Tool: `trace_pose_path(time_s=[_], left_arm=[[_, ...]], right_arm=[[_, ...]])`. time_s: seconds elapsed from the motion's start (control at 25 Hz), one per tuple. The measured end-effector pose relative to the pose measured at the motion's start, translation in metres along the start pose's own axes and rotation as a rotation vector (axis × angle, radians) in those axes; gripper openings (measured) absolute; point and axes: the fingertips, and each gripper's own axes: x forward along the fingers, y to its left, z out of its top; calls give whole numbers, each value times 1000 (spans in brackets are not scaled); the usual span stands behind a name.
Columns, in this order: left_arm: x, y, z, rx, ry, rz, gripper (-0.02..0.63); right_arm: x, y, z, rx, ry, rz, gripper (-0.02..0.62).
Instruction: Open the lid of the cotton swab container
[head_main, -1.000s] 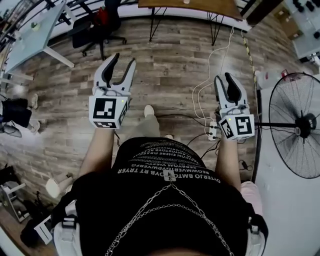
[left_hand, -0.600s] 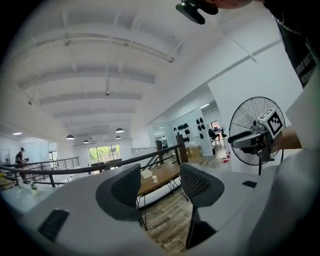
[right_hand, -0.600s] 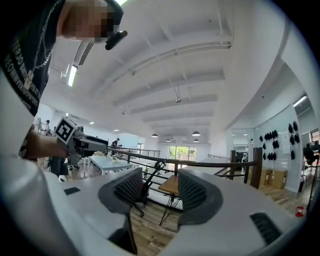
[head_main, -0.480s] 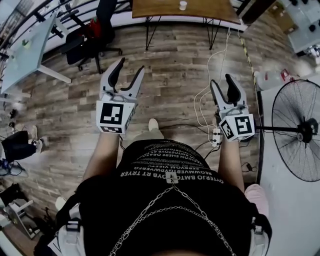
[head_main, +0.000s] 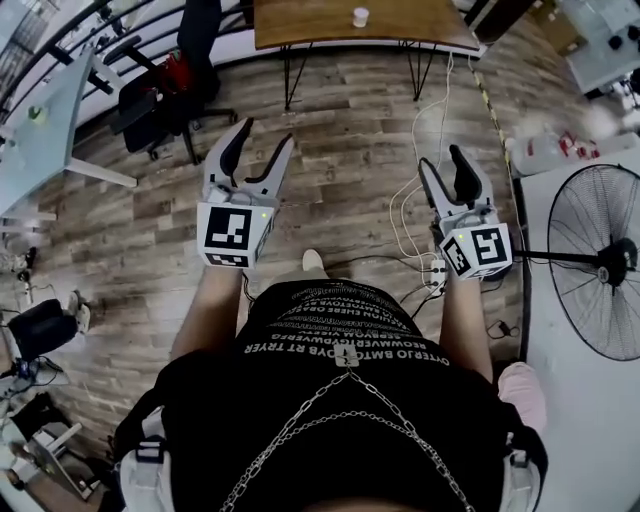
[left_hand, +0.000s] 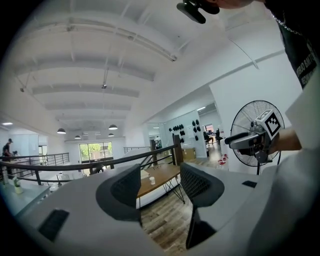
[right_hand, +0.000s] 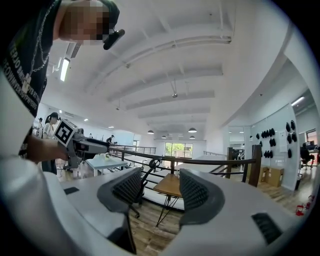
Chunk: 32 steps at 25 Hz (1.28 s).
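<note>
- Left gripper (head_main: 262, 135): centre left of the head view, held in the air over the floor; jaws spread wide, nothing between them
- Right gripper (head_main: 442, 160): centre right of the head view, level with the left one and well apart from it; jaws opening, nothing between them
- Small white container (head_main: 360, 17): stands upright on the wooden counter (head_main: 310, 22) at the top centre of the head view, well apart from both grippers; too small to tell how its lid sits. In the left gripper view it shows far off, in line with the gap between the jaws
- Plank floor (head_main: 340, 120): fills the middle of the head view
- Black office chair (head_main: 150, 90): upper left, beside a pale grey table (head_main: 40, 125)
- Standing fan (head_main: 600, 265): right edge
- White cables (head_main: 410, 200): trail across the floor just beside the right gripper
- Person's black shirt (head_main: 340, 400): with a chain, lower centre
</note>
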Motion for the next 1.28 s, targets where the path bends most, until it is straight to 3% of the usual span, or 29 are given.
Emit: trace_pose_path(time_s=[0.36, 0.68, 1.28], left_arm=[[18, 11, -11, -16, 0, -77, 247], [34, 18, -17, -37, 8, -97, 247], [74, 42, -19, -29, 33, -42, 247]], right_arm=[[14, 8, 3, -5, 34, -19, 230], [22, -1, 7, -7, 46, -32, 230], [72, -30, -6, 25, 43, 23, 230]])
